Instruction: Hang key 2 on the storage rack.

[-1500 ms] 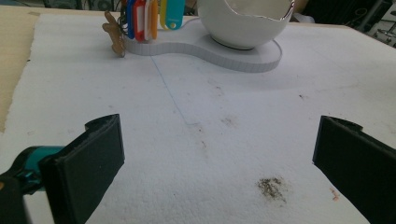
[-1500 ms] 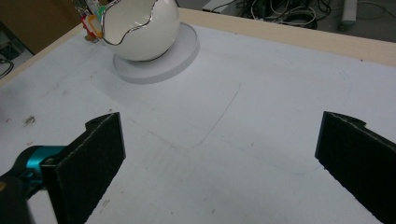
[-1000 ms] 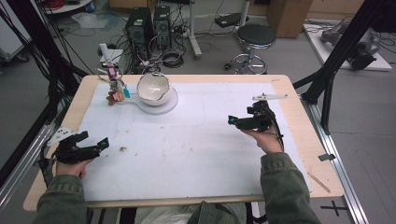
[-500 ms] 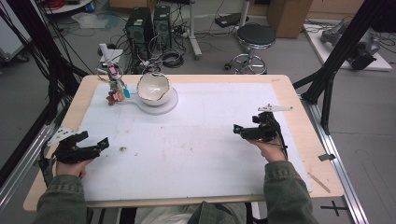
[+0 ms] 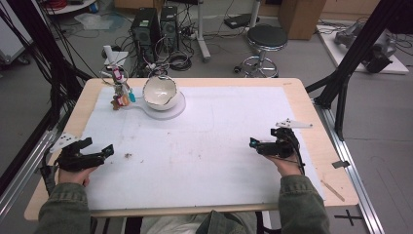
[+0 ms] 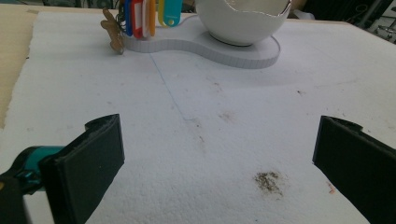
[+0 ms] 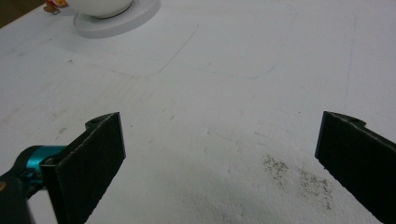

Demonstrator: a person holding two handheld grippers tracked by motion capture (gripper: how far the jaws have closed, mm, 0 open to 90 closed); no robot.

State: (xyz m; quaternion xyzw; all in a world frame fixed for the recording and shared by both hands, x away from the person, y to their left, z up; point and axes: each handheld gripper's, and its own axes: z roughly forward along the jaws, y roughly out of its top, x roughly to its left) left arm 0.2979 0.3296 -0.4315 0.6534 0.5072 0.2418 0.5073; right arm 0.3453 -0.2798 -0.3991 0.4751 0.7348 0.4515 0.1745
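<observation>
White foam sheeting (image 5: 219, 146) covers the wooden table (image 5: 321, 131). Near its far left corner a white bowl (image 5: 159, 92) sits on a white foam base (image 5: 176, 106), with a bunch of coloured key tags (image 5: 122, 95) just beside it at the base's left end. Well apart from these, the left gripper (image 5: 97, 153) rests near the left edge and the right gripper (image 5: 258, 145) near the right edge, both with jaws spread wide over bare sheeting, grasping nothing.
</observation>
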